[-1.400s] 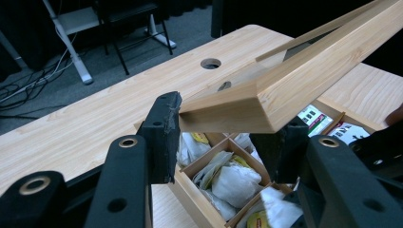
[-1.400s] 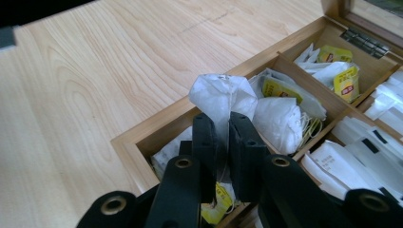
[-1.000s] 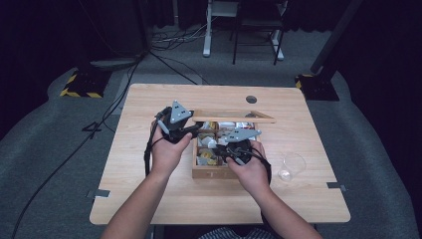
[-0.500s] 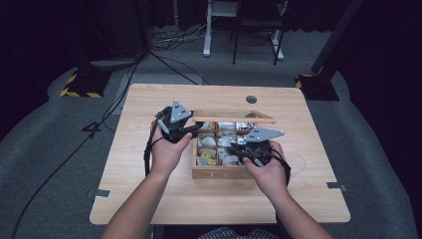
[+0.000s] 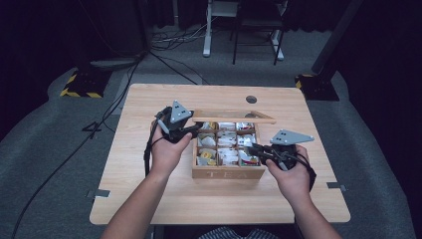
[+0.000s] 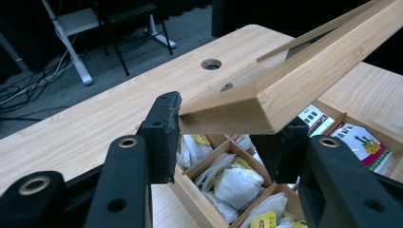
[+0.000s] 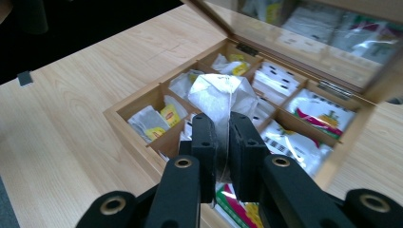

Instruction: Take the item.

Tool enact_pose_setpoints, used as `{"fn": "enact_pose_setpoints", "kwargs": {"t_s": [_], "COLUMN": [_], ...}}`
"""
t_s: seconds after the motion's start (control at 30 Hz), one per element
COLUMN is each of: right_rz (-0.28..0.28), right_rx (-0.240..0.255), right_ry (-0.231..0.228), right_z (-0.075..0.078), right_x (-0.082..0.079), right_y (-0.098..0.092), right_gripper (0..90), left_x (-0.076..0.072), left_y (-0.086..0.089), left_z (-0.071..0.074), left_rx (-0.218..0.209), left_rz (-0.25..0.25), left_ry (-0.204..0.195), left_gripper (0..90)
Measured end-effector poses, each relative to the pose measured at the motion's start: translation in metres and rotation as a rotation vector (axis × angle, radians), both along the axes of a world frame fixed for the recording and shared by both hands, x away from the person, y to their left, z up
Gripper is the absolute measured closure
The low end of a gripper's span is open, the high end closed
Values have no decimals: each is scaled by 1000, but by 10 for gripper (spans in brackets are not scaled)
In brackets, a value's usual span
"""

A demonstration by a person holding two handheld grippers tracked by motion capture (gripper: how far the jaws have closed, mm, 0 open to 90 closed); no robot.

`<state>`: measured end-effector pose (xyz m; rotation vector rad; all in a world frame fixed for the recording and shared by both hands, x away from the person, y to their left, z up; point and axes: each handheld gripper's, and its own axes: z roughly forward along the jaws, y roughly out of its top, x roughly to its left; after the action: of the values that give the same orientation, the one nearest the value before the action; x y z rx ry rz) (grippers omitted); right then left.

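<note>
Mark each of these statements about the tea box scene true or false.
1. The left gripper clamps the lid of the tea box. True.
2. The right gripper is empty. False: its jaws pinch a clear tea bag.
3. The lid lies flat on the table. False: it is held raised over the open box.
4. The box has compartments with tea bags in them. True.
5. The box front reads COFFEE. False: it reads TEA.
</note>
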<state>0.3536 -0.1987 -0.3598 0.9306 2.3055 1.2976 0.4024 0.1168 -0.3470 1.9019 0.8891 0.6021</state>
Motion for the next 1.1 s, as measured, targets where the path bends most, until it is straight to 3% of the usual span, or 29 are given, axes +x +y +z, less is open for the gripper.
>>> {"fn": "enact_pose_setpoints", "kwargs": {"t_s": [0.6,1.1], "right_rz": [-132,-231], "right_rx": [1,-42], "right_ry": [-7,25], "right_z": [12,3], "right_x": [-12,-14], "right_y": [-60,-96], "right_gripper": [818,818], "left_x": [-1,-2], "left_y": [-1,-1], "left_z": [-1,-1], "left_rx": [11,12], "left_rz": [0,2], "left_ry": [4,5], "left_gripper": [536,537]}}
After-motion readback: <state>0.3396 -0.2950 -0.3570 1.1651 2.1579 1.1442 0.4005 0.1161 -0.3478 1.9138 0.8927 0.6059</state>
